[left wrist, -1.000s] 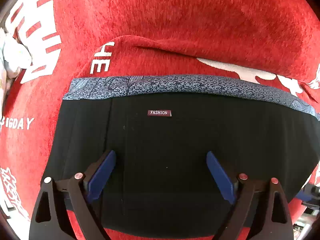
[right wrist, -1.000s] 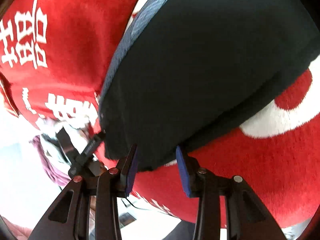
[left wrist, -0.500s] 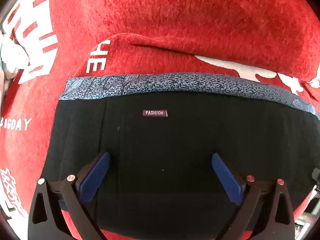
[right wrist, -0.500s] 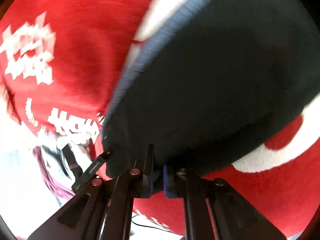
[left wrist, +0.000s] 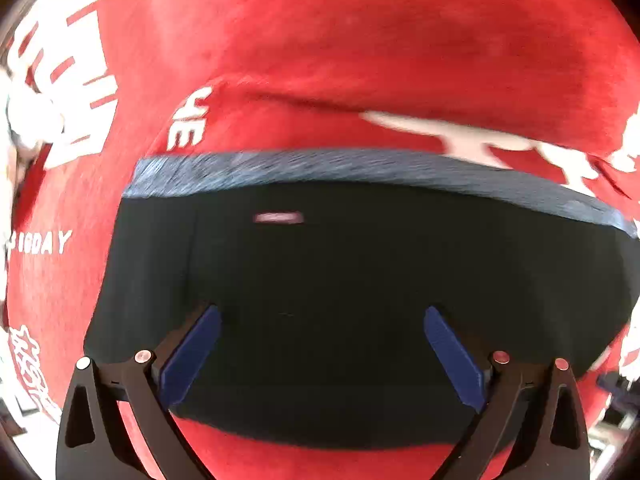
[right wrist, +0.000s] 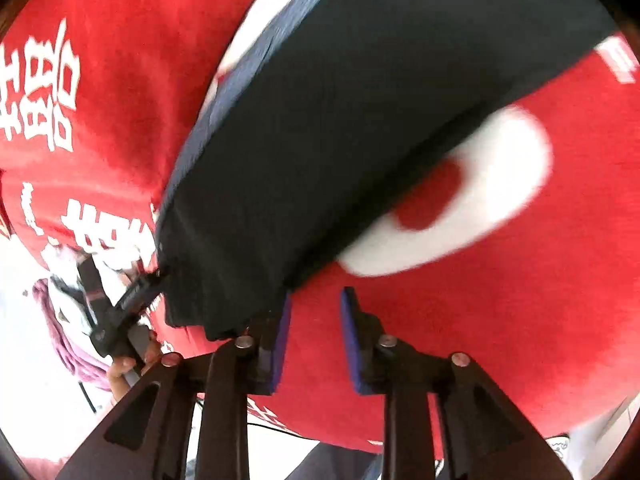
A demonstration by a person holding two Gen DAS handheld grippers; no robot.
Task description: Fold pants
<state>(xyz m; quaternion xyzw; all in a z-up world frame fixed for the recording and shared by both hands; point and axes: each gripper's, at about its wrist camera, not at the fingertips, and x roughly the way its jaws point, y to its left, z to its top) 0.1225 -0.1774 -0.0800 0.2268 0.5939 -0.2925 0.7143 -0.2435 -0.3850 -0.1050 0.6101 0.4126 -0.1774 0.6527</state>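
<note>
While the black pants (left wrist: 360, 300) lie folded flat mid-frame on the red blanket (left wrist: 360, 40), left gripper (left wrist: 320, 344) gapes empty; right gripper (right wrist: 314, 336), just reopening, holds nothing; little seems left.

The right hand-held gripper (right wrist: 314, 312) has just been opening; its blue pads (right wrist: 282, 344) stand apart over the red cloth (right wrist: 500, 300), nothing between them. The folded black pants (right wrist: 340, 140) lie just beside the left pad, corner near it. The left hand-held gripper (right wrist: 116, 312) shows at left.
</note>
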